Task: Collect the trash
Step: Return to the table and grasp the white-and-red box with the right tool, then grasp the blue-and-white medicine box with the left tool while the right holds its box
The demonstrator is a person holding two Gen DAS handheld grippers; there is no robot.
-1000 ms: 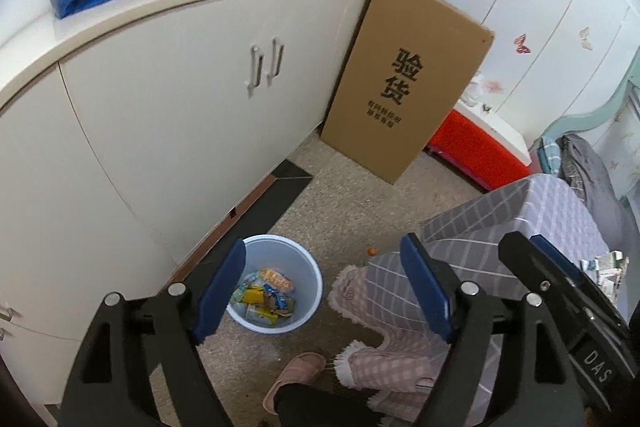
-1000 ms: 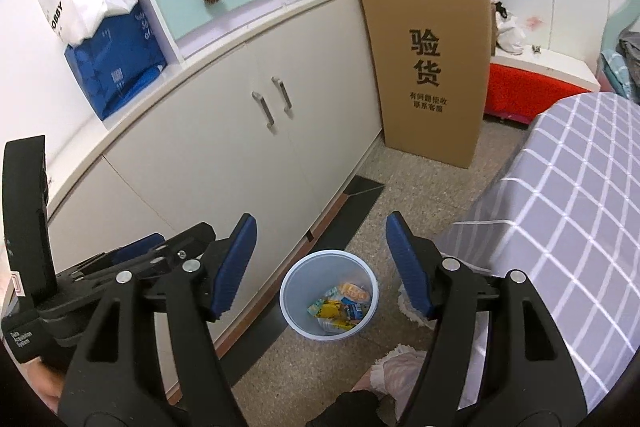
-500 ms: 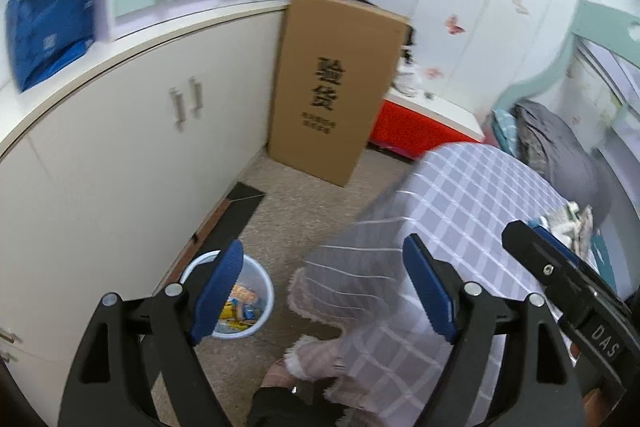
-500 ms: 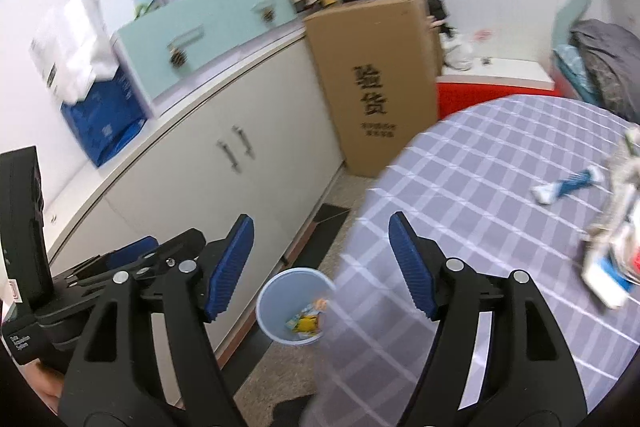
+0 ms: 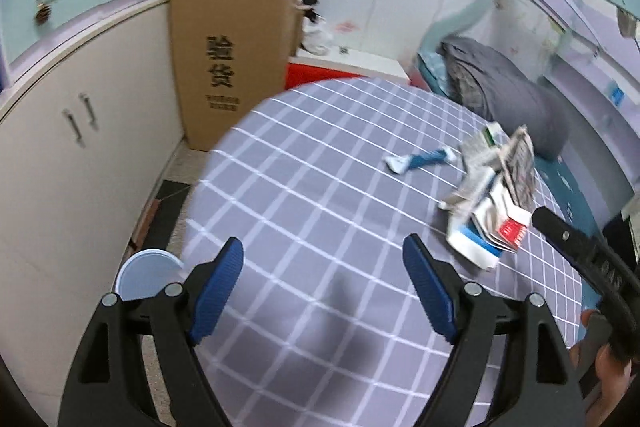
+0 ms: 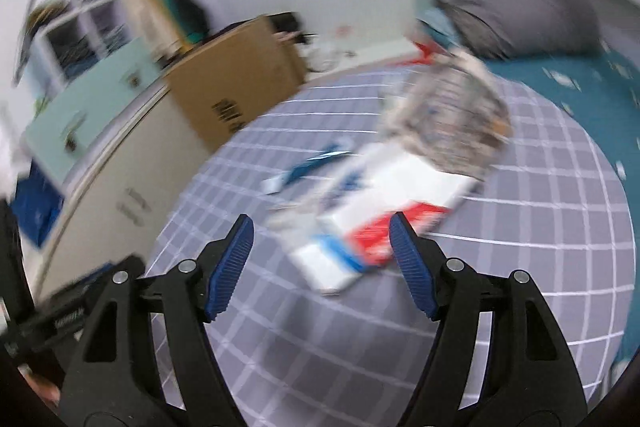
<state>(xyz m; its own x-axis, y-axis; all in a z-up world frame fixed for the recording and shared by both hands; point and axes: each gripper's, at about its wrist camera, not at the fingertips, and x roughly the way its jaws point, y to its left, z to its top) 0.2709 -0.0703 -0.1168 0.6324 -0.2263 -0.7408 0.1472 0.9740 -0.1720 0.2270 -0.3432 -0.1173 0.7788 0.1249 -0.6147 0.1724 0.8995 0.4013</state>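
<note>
Trash lies on a round table with a grey checked cloth (image 5: 304,195): a white carton with red and blue print (image 5: 486,239) (image 6: 372,227), crumpled newspaper (image 5: 516,159) (image 6: 448,119) and a blue-and-white wrapper (image 5: 420,159) (image 6: 308,165). My left gripper (image 5: 323,259) hangs open above the cloth, left of the pile, with nothing between its fingers. My right gripper (image 6: 320,235) is open just in front of the carton; that view is blurred. A pale blue bin (image 5: 146,277) stands on the floor at the table's left edge.
White cupboards (image 5: 80,155) run along the left. A tall cardboard box (image 5: 232,59) leans beyond them, with a red-and-white low box (image 5: 320,73) beside it. A bed with grey bedding (image 5: 508,95) lies behind the table. The other gripper's body and a hand (image 5: 600,307) sit at right.
Both views have swung from the bin and cupboards on the floor over to the tabletop. The trash pile has come into view. Both grippers stayed open and empty.
</note>
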